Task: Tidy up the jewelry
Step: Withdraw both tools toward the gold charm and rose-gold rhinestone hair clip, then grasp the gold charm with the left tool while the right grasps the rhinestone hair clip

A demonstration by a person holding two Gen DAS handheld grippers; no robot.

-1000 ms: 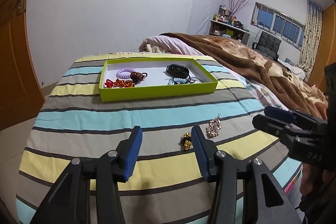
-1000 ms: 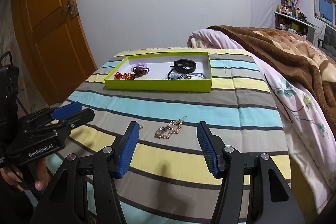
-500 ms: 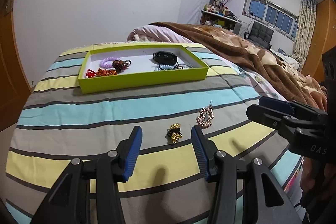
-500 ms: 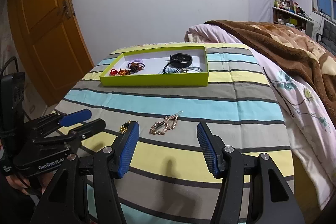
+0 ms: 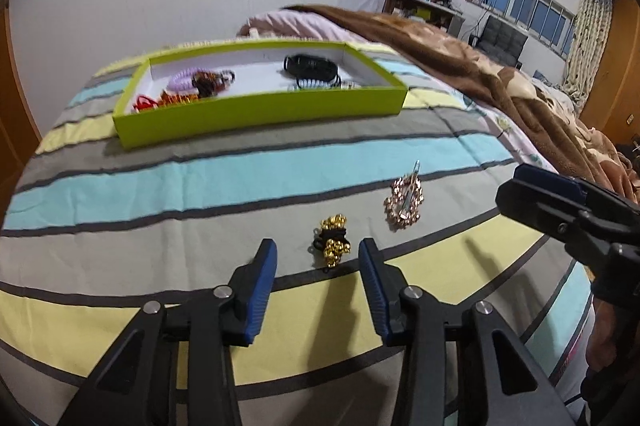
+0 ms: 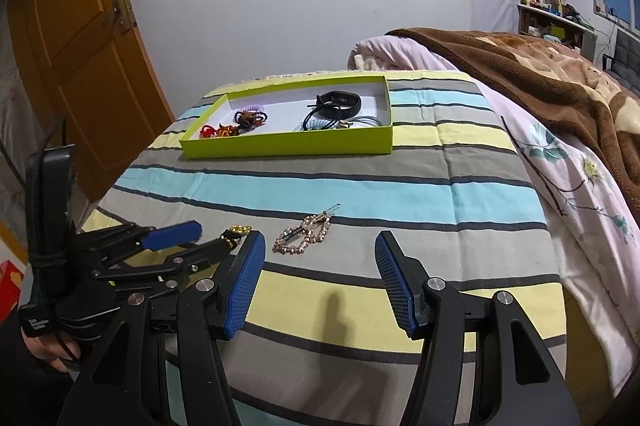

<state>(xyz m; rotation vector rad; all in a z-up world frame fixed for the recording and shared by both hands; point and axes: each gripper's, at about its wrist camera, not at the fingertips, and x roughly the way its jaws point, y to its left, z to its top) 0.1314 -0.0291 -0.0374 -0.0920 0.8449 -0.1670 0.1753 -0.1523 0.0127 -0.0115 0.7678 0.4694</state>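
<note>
Lying loose on the striped bedspread [image 5: 240,170]: one gold-beaded hair tie [image 5: 333,240], black elastic, between the fingertips of the left gripper [image 5: 318,258], whose jaws are closing but not yet touching it. Just beside it, to the right: one rose-gold rhinestone hair clip [image 6: 304,238], ahead of the right gripper [image 6: 320,258], which stands wide and empty. Further back: green tray [image 5: 256,114], already holding several bands and cords. Step in hand, by judgement: picking up the hair tie. Next move calls for pads meeting on the small bundle without pinching the cloth, then a carry to the tray.
</note>
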